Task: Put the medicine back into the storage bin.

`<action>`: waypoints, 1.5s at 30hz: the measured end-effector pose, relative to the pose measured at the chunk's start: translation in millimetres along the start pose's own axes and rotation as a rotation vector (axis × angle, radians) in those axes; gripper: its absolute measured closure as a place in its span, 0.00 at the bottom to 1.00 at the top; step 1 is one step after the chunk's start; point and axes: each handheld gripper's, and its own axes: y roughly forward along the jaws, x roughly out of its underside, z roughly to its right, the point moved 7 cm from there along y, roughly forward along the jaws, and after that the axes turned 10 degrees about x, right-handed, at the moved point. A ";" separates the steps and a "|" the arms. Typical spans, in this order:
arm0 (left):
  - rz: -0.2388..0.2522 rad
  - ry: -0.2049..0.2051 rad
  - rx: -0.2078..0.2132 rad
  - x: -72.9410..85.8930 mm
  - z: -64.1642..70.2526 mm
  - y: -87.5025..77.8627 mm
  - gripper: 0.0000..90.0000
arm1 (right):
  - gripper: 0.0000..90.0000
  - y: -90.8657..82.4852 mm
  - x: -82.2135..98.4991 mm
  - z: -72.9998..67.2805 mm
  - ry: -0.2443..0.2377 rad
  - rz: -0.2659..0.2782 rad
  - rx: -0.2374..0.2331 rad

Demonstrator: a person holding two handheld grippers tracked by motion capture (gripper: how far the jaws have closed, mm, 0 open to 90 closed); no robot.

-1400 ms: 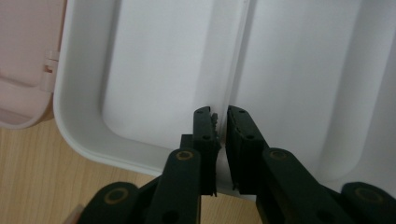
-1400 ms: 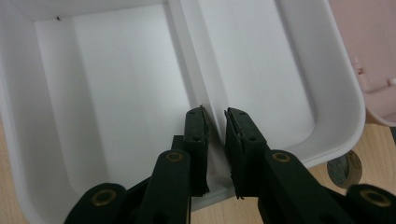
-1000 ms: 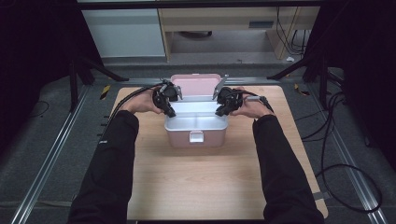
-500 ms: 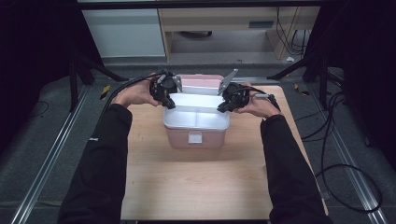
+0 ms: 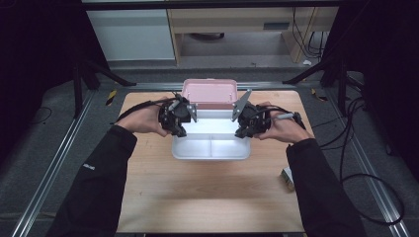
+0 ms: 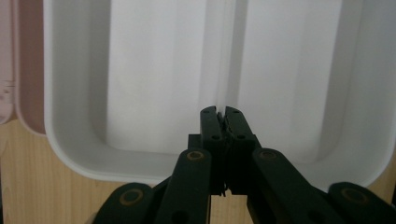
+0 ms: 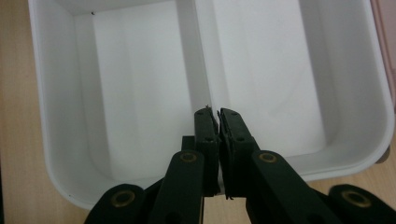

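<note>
A white two-compartment tray (image 5: 211,147) sits on the wooden tabletop (image 5: 207,197), about midway between the left and right edges and nearer the far edge than the near one. A pink box (image 5: 209,94) lies just behind it, right at the far edge, touching or almost touching the tray's back rim. A divider (image 6: 229,56) splits the tray into two bare white halves.

The left gripper (image 5: 179,129) hovers at the tray's left end and the right gripper (image 5: 242,131) at its right end, each in a hand that comes from a black sleeve. In the left gripper view the fingers (image 6: 212,123) are pressed together with nothing between them, and they point down over the divider from above the tray's rim. In the right gripper view the fingers (image 7: 231,123) are likewise pressed together on nothing, again lined up with the divider (image 7: 194,51). Both pairs have just finished closing the last little way. Neither gripper touches the tray.

A small pale box (image 5: 288,177) lies near the right edge of the tabletop, beside the right sleeve.
</note>
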 end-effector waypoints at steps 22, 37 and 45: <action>0.013 -0.034 0.097 31.7 79.3 66.1 0.97 | 0.97 24.6 14.1 -97.0 0.001 -0.026 -0.085; -0.012 -0.060 0.138 40.0 81.7 133.2 0.97 | 0.96 83.7 46.3 -124.5 0.059 -0.041 -0.124; -0.022 -0.081 0.147 45.1 81.4 150.0 0.96 | 0.95 100.4 51.7 -130.4 0.072 -0.040 -0.126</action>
